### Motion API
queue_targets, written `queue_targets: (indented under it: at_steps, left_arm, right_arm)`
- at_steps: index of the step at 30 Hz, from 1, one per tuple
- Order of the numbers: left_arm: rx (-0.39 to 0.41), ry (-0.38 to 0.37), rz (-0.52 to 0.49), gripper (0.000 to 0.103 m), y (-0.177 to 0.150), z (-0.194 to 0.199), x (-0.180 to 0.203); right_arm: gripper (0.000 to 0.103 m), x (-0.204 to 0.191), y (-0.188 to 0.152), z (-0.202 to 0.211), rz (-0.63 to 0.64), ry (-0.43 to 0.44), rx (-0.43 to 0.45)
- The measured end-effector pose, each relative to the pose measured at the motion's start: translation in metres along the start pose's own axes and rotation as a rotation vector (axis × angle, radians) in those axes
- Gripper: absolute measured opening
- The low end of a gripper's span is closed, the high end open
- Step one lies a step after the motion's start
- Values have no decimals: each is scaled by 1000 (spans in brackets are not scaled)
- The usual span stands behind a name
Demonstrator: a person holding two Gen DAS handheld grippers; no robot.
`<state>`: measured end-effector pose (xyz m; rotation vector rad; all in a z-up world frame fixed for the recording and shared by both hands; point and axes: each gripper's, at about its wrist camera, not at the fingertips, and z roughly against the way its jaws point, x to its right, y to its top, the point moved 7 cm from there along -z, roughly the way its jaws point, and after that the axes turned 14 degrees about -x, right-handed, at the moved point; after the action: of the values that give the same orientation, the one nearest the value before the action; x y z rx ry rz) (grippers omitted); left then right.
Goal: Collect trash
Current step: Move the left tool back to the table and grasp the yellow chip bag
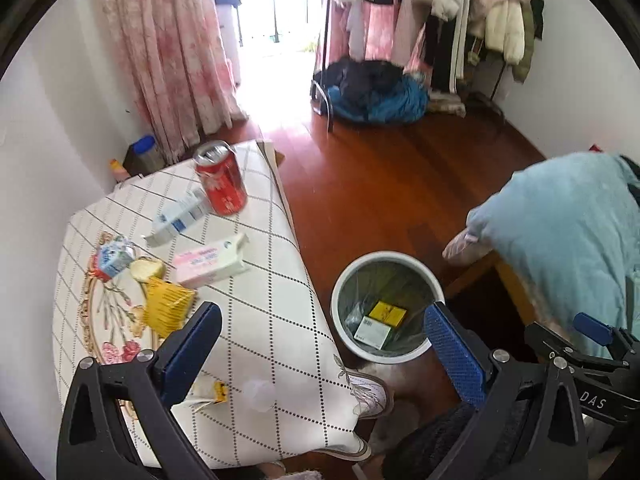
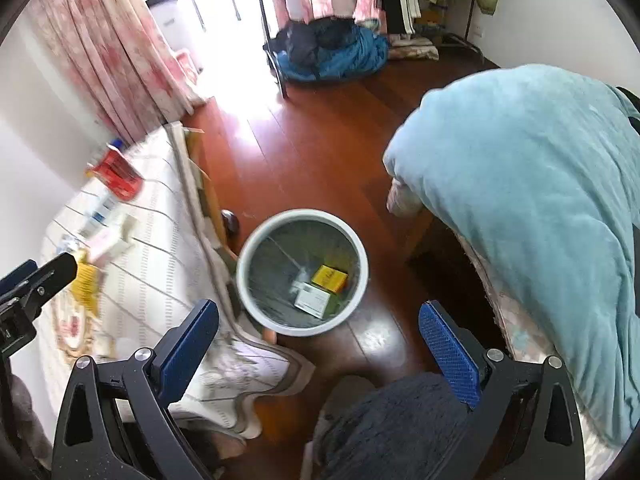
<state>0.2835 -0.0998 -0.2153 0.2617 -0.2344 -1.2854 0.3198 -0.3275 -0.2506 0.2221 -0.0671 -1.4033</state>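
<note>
Left wrist view: beside the bin (image 1: 387, 308), the left tool (image 1: 320, 344) gapes empty, nearest the yellow packet (image 1: 168, 306) up-left; right tool (image 2: 318, 344) also open.

White walls (image 1: 48, 112) enclose a room with a reddish-brown wooden floor (image 1: 384, 184). Strong daylight enters through a doorway (image 1: 272, 8) at the far side, flanked by pink floral curtains (image 1: 168, 48). A clothes rack (image 1: 440, 12) hung with coats stands far right, with dark and blue garments (image 1: 372, 92) heaped beneath. A light-blue quilt (image 2: 528, 200) covers a bed at right.
</note>
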Motion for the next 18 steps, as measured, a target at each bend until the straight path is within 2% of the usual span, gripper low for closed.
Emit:
queue_targets:
  at_steps: [5,9,13,17,18]
  left_arm:
    - [55,-6,56,103,0,33,-31]
    - [78,45,136,103,-1,38,-83]
    - [27,138,240,103,-8,6,-162]
    - [-70,197,258,103,-20,-51,-214]
    - [-98,189,248,103,-21,-65,-219]
  right_arm:
    - [101,-19,-6,42,-2,63,62]
    - [101,-53,0,57,35,127,80]
    - [102,-114,10,38,127,196,39]
    - [101,-176,19,-7,220,224,-46]
    - [94,-193,22,-25,248,228,-79]
